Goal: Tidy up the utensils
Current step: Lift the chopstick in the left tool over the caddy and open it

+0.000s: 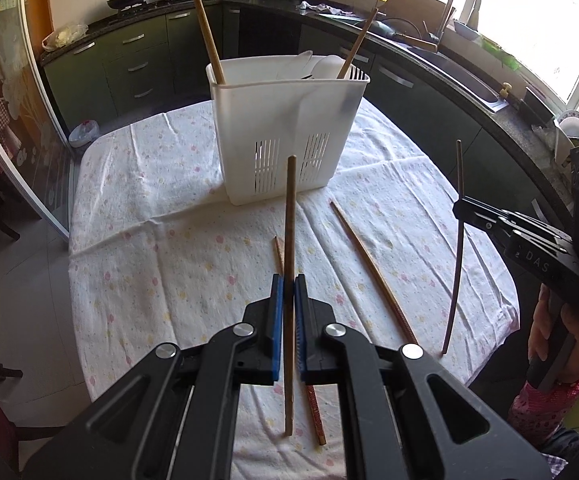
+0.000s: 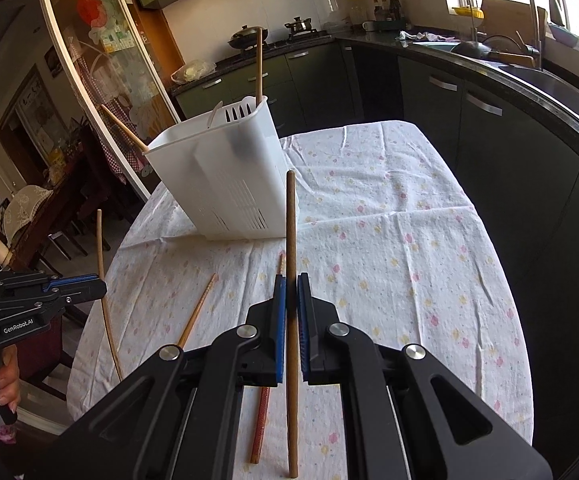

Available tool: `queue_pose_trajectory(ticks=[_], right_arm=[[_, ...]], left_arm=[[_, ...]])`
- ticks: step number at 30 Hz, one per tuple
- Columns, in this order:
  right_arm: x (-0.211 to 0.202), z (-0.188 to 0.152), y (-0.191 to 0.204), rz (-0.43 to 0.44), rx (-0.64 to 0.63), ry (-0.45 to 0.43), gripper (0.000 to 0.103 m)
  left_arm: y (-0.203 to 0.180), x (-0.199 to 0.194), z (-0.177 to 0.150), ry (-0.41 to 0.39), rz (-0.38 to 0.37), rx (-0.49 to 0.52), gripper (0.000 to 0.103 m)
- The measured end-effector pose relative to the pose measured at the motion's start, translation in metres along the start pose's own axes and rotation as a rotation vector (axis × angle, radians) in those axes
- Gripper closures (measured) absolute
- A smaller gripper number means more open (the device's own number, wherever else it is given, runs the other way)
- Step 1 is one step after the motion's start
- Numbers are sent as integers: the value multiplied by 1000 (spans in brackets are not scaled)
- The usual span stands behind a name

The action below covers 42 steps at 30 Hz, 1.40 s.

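With each gripper, left (image 1: pixel 289 280) and right (image 2: pixel 291 280), clamped on one upright chopstick (image 1: pixel 289 240) above the table (image 1: pixel 137 184), either stick could pivot and miss the holder (image 1: pixel 285 128).

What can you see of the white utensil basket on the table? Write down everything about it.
The white utensil basket looks like translucent plastic, tall and box-shaped, open at the top, with vertical drainage slots low on its walls. It stands upright on the flowered tablecloth, towards the table's far end. Two wooden chopsticks lean out of it at opposite ends, and white utensils show above the rim between them. Neither gripper touches it; loose chopsticks lie on the cloth in front, apart from it.
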State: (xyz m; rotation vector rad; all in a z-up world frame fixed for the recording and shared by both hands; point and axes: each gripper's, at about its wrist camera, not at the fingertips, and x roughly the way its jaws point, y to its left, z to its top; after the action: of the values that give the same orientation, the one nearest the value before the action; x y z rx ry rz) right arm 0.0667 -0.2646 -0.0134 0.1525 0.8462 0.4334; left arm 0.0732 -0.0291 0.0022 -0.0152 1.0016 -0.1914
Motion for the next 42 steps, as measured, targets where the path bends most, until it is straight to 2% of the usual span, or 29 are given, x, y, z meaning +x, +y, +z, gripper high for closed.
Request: queue_pose_trajectory(ticks=[13,28,34,39,42], right_arm=[[-12,-2,-4,11,13,-26,96],[-11,-5,-5,15,18,-25,96],[-11,-6,-7,21,19,-26,96],[-10,-7,-10,25,24,-26,96],[-10,-7,-12,29,29,-26,96]], left_arm=[[-5,-39,15,-105,-15,14,97],[-12,-70,48,-212,-12,26,97],[-16,-105,78,-317,8,34,97],[-18,-136,115,-421,21,21,97],[-21,-147,136,-484,54,23,97]])
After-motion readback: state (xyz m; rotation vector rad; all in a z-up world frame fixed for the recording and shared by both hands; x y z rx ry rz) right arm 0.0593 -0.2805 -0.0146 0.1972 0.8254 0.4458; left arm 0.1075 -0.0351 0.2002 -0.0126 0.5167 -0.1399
